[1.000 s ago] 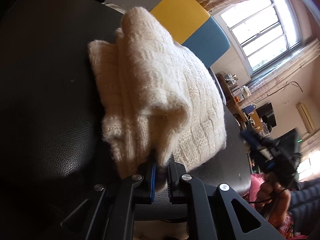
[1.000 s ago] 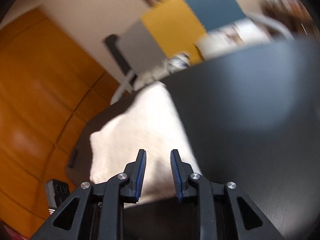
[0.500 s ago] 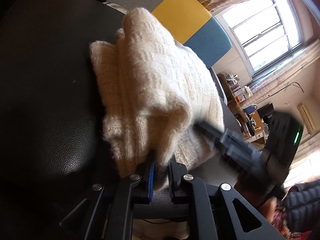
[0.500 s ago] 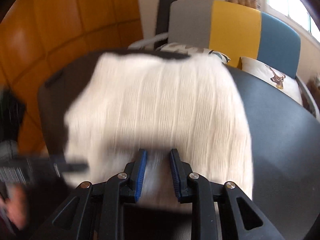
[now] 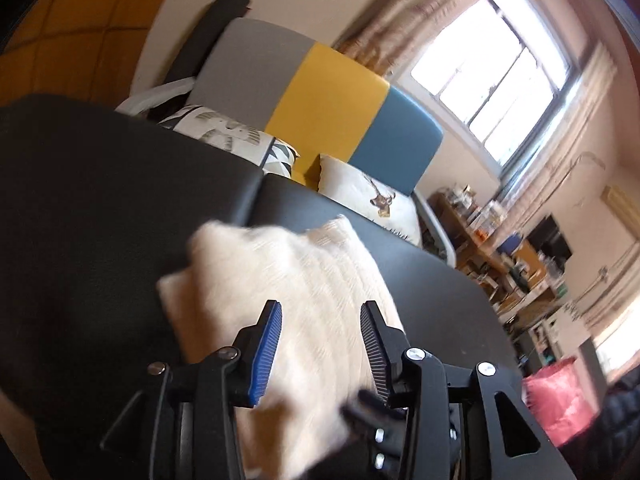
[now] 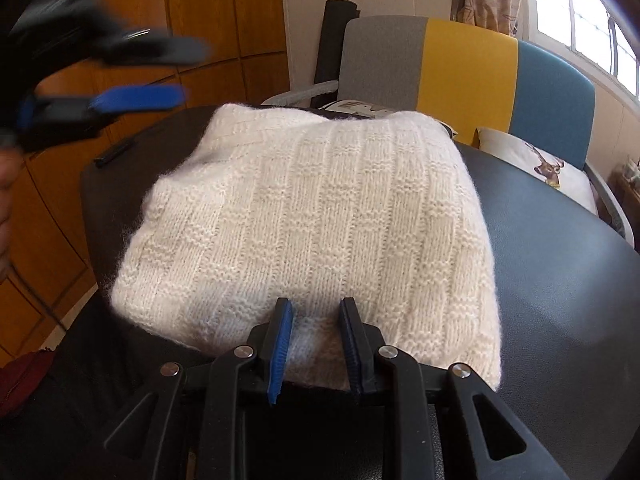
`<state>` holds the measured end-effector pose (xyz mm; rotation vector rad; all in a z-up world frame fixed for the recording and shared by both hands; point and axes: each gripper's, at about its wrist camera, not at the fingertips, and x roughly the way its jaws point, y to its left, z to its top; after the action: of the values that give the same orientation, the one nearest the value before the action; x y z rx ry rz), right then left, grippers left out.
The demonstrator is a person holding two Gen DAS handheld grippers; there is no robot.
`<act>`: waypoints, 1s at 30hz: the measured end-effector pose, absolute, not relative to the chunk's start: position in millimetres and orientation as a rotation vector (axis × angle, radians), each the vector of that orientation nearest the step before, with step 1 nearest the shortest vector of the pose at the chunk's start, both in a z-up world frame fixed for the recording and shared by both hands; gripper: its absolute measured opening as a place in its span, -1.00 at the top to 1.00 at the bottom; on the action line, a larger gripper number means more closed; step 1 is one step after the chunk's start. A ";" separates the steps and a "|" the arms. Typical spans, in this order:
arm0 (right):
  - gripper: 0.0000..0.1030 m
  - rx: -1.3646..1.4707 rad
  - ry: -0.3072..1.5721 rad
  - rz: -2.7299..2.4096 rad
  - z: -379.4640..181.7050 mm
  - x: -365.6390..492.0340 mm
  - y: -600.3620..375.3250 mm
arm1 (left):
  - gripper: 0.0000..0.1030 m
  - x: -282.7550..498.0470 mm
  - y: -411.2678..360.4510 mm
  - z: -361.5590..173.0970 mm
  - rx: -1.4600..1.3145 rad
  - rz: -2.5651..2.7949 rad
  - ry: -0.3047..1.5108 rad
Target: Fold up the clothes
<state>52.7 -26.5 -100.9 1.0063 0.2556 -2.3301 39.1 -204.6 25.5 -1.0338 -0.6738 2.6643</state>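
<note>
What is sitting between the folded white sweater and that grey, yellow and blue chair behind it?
In the left wrist view, bare black table comes first, then two cushions: a patterned one and a deer-print one, resting against the chair beyond the sweater.

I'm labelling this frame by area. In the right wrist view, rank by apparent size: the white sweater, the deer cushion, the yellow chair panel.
1. white sweater, by far the largest, though nearest the camera.
2. yellow chair panel.
3. deer cushion, partly hidden by the table.
</note>
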 end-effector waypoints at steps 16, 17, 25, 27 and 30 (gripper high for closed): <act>0.52 1.022 0.134 -2.325 -105.7 48.0 -16.1 | -0.22 18.4 -204.9 -34.6 -1.128 2.751 -0.750; 0.52 1.022 0.133 -2.326 -106.1 47.7 -16.6 | -0.18 22.2 -208.0 -36.8 -1.128 2.768 -0.744; 0.52 1.044 0.077 -2.299 -102.2 43.9 -10.3 | 0.12 43.7 -212.8 -62.3 -1.116 2.856 -0.492; 0.53 1.029 0.046 -2.276 -90.3 43.6 -3.5 | 0.12 46.2 -218.5 -65.4 -1.106 2.849 -0.503; 0.53 0.955 0.001 -2.293 -61.0 27.8 9.9 | 0.12 50.5 -226.0 -69.0 -1.098 2.838 -0.519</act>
<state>27.8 10.0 -61.0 0.9555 0.0015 -2.2929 50.5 -226.0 -69.0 -1.0981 -0.5186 2.8376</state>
